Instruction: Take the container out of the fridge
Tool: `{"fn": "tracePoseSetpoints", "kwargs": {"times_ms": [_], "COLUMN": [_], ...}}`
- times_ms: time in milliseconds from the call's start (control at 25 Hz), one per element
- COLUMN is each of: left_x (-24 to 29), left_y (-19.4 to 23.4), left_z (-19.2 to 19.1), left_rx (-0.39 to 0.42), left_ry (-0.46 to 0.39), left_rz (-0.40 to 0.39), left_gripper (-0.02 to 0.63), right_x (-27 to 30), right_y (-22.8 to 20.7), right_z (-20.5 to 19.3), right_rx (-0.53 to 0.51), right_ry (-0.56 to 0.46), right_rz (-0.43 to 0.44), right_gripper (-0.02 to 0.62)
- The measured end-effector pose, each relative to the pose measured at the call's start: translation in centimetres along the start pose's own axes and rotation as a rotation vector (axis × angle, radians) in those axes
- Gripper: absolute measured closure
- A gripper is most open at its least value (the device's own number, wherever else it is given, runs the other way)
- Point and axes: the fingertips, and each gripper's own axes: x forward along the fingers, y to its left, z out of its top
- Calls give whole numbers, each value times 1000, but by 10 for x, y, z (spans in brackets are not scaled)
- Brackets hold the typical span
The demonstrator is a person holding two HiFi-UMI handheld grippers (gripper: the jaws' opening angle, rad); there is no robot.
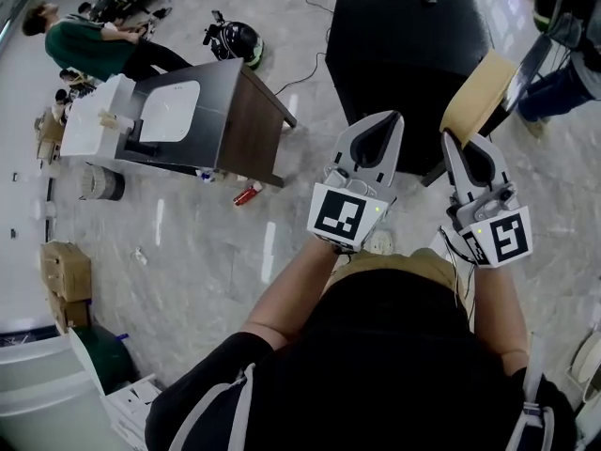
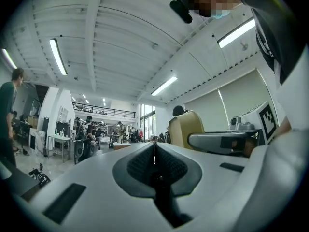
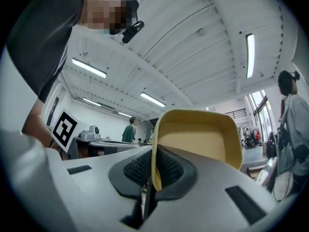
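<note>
A tan, shallow container (image 1: 479,97) hangs from my right gripper (image 1: 451,139), which is shut on its rim. In the right gripper view the rim runs down between the pads and the container (image 3: 203,139) opens away from me, at the right gripper (image 3: 153,153). A black fridge (image 1: 404,54) stands on the floor just beyond both grippers, seen from above. My left gripper (image 1: 395,116) is beside the right one, shut with nothing in it. In the left gripper view its jaws meet at the left gripper (image 2: 154,146), with the container (image 2: 186,128) off to the right.
A dark desk (image 1: 254,120) with a white board on it stands to the left, with a seated person in green (image 1: 84,45) behind it. A red can (image 1: 247,194) lies on the marble floor. Cardboard boxes (image 1: 66,271) sit at far left. Another person (image 1: 568,54) stands at upper right.
</note>
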Motion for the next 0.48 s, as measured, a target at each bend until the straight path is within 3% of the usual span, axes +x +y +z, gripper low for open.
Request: {"fn": "tracePoseSetpoints", "kwargs": {"times_ms": [200, 480], "left_x": [9, 9], "left_y": [-27, -69], "left_z": [28, 44], "left_rx": [-4, 2], "left_ry": [-99, -77], "left_rz": [3, 14], "left_gripper": [581, 581], "right_x": [-24, -64], "right_y": [-15, -26], "right_z": [19, 39], "right_rx": [-25, -26], "right_ry": [-29, -40], "right_rz": [-39, -33], "right_gripper": [558, 558]}}
